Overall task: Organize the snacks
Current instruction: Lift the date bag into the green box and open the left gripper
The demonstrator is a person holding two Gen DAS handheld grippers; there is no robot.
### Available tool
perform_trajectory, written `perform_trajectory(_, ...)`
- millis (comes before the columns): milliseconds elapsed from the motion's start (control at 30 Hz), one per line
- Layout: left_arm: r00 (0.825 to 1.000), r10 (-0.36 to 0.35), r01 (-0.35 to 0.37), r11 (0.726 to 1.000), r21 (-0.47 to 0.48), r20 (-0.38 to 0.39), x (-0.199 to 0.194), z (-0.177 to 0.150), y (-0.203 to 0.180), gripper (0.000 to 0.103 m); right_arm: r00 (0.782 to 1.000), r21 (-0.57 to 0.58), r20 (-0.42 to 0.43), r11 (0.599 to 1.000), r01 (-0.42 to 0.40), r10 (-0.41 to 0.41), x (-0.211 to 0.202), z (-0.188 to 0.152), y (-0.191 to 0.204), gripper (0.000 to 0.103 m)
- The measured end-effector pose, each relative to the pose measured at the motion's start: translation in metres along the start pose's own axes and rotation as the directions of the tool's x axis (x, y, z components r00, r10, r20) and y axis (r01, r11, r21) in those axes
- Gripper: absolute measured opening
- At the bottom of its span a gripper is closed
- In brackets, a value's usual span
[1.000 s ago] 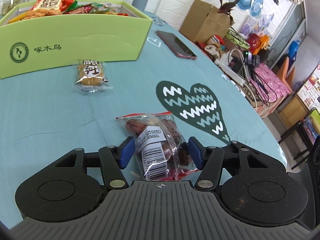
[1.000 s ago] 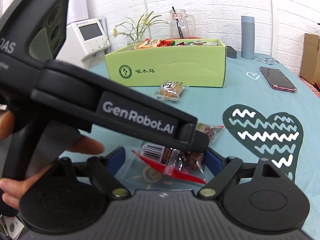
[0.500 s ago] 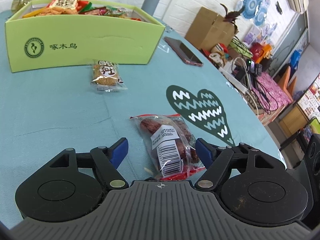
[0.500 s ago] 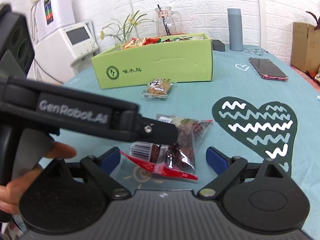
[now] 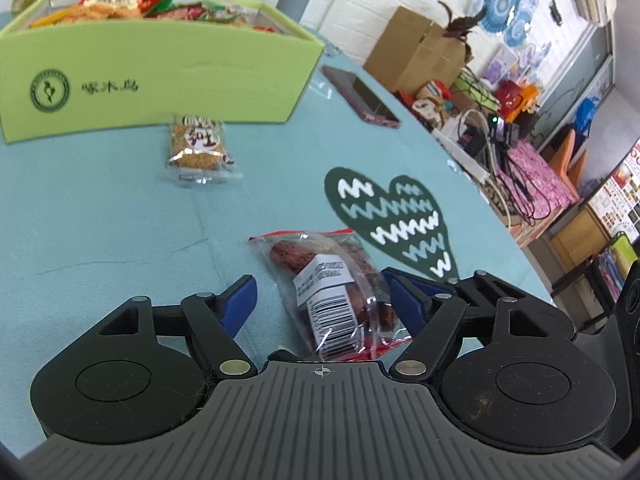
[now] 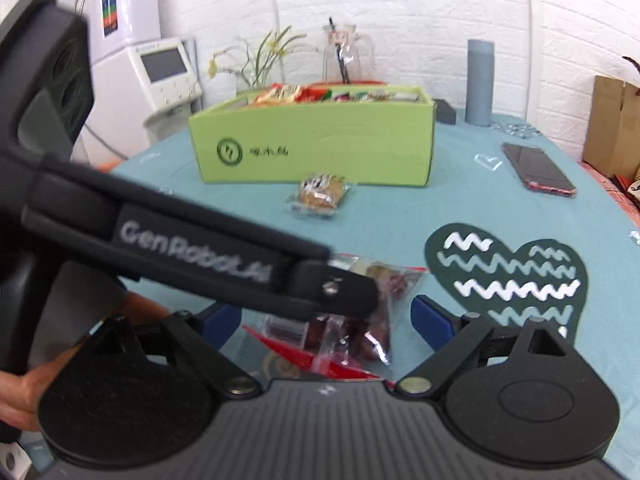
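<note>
Left wrist view: the left gripper (image 5: 322, 300), black plastic with blue rubber pads, has just been closing a little, yet its jaws stand well apart. Between them lies a crinkly clear plastic packet of dark red-brown snacks (image 5: 328, 292) with a white barcode label and red sealed ends. It rests flat on the teal tablecloth (image 5: 100, 220), nearer the right pad (image 5: 404, 300); whether that pad touches the film I cannot tell, and the left pad is clear of it. Further off lies a small clear-wrapped golden crumbly cake (image 5: 198, 148), just before the smooth lime-green cardboard box (image 5: 160, 80), which is heaped with glossy snack packs. A dark green heart print with white zigzags (image 5: 394, 220) marks the cloth, and a dark slim phone (image 5: 360, 96) lies beyond. Only this view shows the cluttered shelves at the room's side.

Right wrist view: the right gripper (image 6: 322, 320), also just closing, is open too, its blue pads apart on either side of the same packet (image 6: 352, 320), not pressing it. The left gripper's black arm, lettered in white, crosses over the packet. Only here appear the person's fingers (image 6: 20, 392) on its handle, a grey matte cylinder bottle (image 6: 480, 80), a glass jug (image 6: 344, 56), and a white machine with a screen (image 6: 160, 72) against the white brick wall.
</note>
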State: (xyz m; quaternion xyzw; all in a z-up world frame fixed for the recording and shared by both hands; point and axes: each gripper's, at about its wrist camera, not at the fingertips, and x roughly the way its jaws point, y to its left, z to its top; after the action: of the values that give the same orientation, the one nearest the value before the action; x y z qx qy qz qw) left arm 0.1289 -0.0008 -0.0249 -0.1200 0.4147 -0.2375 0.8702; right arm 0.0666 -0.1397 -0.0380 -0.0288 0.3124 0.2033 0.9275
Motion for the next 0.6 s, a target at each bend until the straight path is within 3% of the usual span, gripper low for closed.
perform_trajectory(100,0.999,-0.05,0.05,0.999,-0.008,-0.02,0.003,0.001,0.003,0.031,1.0,-0.016,0.002,1.0,0.006,-0.006,0.0,0.0,0.002,0.073)
perform_trajectory(133,0.998,-0.055,0.054,0.998,-0.019,-0.018,0.001,0.002,0.003,0.028,1.0,-0.029,0.003,0.999,0.013,-0.013,-0.001,0.002,0.004,0.071)
perform_trajectory(267,0.996,-0.069,0.069,0.998,0.002,0.055,-0.017,0.026,-0.004,0.028,0.997,-0.05,0.076,0.999,0.019,-0.015,-0.01,0.028,0.004,0.071)
perform_trajectory(400,0.982,-0.046,0.033,0.996,0.077,0.182,-0.036,0.08,-0.014,0.029,0.979,-0.112,0.203,0.993,0.035,-0.011,-0.006,0.081,0.0,0.071)
perform_trajectory(500,0.966,-0.016,-0.012,0.994,0.105,0.258,-0.034,0.128,-0.012,0.029,0.963,-0.145,0.269,0.988,0.045,-0.004,0.017,0.128,-0.008,0.071)
perform_trajectory(600,0.958,0.034,-0.068,0.992,0.11,0.284,-0.017,0.17,0.0,0.029,0.962,-0.151,0.273,0.988,0.028,0.014,0.053,0.166,-0.018,0.071)
